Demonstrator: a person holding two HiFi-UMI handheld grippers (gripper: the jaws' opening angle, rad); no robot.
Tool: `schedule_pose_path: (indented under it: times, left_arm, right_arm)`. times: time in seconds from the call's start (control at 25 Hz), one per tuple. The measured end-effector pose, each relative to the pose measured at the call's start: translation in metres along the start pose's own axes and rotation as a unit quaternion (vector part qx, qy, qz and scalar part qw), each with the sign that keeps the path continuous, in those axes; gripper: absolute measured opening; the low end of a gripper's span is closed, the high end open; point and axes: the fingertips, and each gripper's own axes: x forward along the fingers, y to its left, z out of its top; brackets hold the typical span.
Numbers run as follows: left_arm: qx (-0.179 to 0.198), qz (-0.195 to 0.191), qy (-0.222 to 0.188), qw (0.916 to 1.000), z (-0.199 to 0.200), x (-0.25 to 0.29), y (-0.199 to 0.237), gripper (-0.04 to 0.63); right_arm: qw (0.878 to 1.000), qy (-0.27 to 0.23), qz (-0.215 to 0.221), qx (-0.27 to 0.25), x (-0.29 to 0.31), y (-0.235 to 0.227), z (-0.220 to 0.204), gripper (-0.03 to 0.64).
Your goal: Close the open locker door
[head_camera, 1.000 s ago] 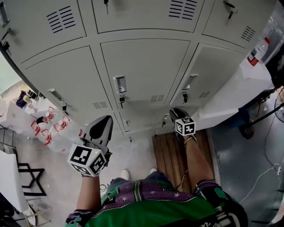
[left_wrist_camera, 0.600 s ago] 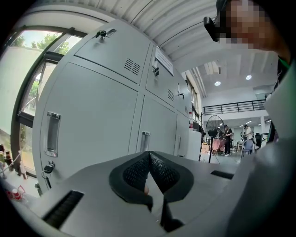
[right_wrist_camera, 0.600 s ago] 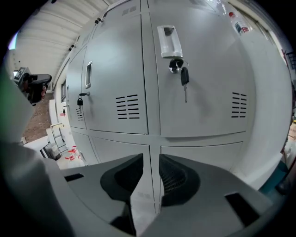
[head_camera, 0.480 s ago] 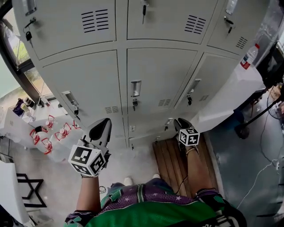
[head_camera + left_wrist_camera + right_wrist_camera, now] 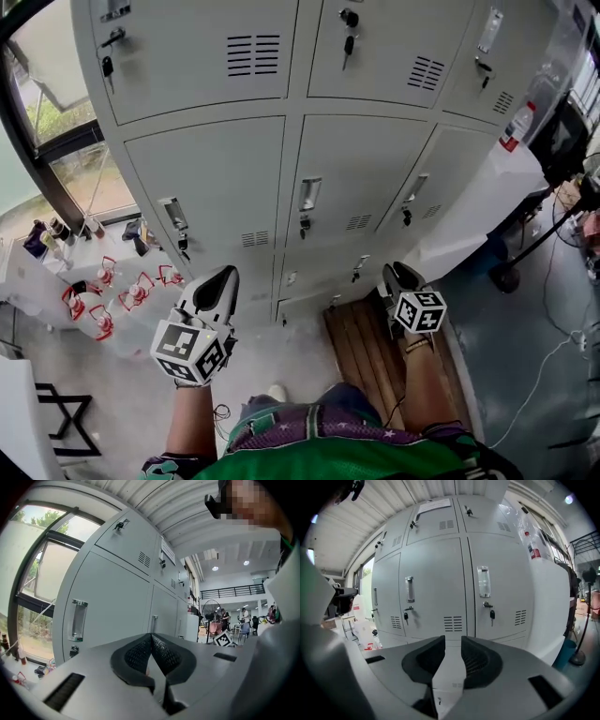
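Green shirt (image 5: 328, 455) with a purple patterned band across the shoulders, short sleeves, one white shoe (image 5: 277, 393). Left gripper (image 5: 223, 275) and right gripper (image 5: 398, 274): grey shells, black ribbed pads (image 5: 140, 654), each with a white cube (image 5: 192, 352) of black square markers

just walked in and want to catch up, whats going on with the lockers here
A person stands facing a bank of grey lockers, with a gripper in each hand. Both grippers are held short of the doors and touch nothing. The left gripper has its jaws closed on nothing. The right gripper has its jaws slightly apart and empty. Every door in view looks shut, and keys hang in several locks, so no open door can be seen from here.
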Motion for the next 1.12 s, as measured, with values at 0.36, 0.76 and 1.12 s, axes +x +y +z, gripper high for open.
schedule_pose_path:
  times: [0.36, 0.76, 1.12]
  left_arm:
    - [0.016, -0.003, -0.01, 0.9998, 0.005, -0.026, -0.038, 0.021]
    - [0.032, 0.024, -0.047, 0.9981, 0.025, -0.075, -0.137, 0.021]
    - [0.051, 0.048, -0.08, 0.9944, 0.036, -0.134, -0.238, 0.021]
  right_arm:
    - [0.995, -0.086, 0.04, 0.025, -0.064, 0.045, 0.073, 0.097]
    - [0.98, -0.17, 0.097, -0.041, -0.209, 0.068, 0.124, 0.097]
    - [0.972, -0.206, 0.106, -0.049, -0.33, 0.054, 0.114, 0.097]
